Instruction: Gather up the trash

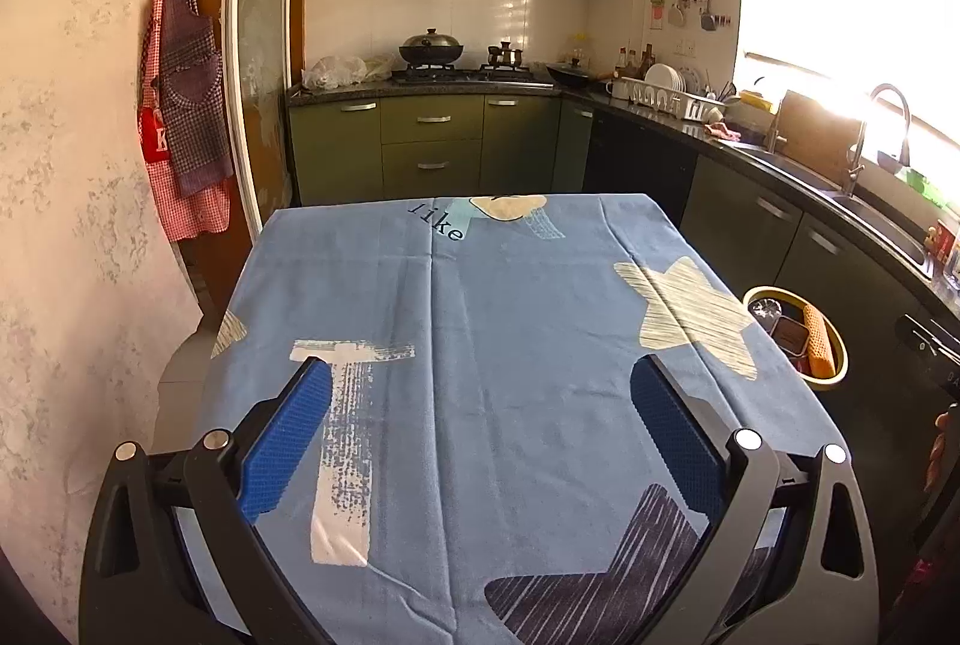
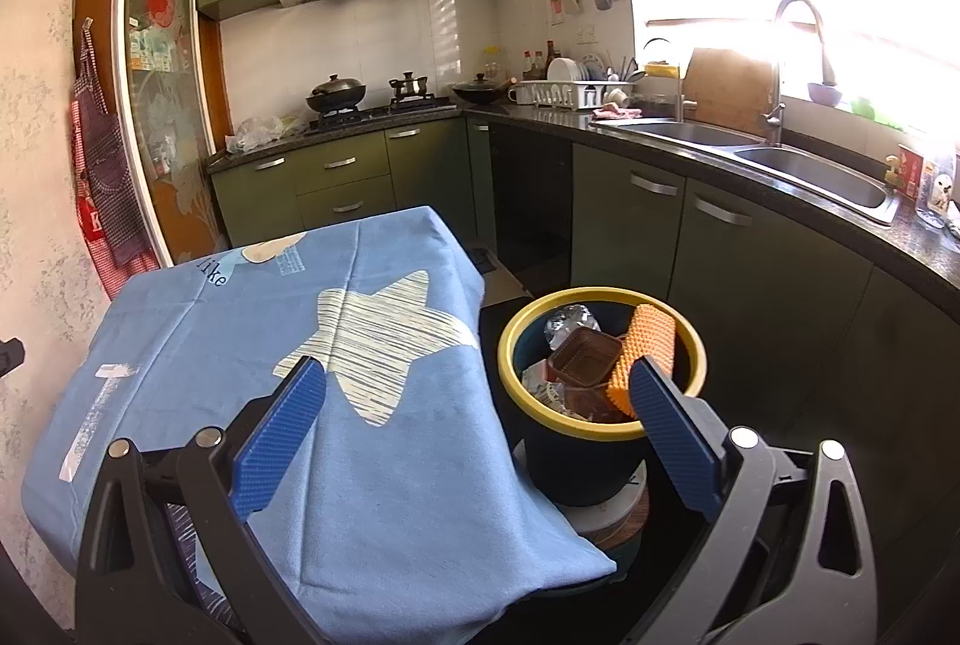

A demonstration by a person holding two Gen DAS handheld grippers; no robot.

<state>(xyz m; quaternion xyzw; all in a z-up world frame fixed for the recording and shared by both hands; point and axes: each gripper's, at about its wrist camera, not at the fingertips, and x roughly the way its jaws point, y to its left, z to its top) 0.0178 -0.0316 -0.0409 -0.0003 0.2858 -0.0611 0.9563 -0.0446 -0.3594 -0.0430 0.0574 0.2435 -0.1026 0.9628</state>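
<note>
A dark bin with a yellow rim stands on a stool just right of the table. It holds an orange ribbed piece, a brown plastic tray and crumpled clear wrap. In the left wrist view the bin peeks past the table's right edge. My right gripper is open and empty, one finger over the cloth and the other over the bin's near rim. My left gripper hangs open above the blue tablecloth with nothing between its fingers.
The table under the star-print cloth fills the near left. Green cabinets and a dark counter with a double sink run along the back and right. A stove with pots is at the back. Aprons hang on the left wall.
</note>
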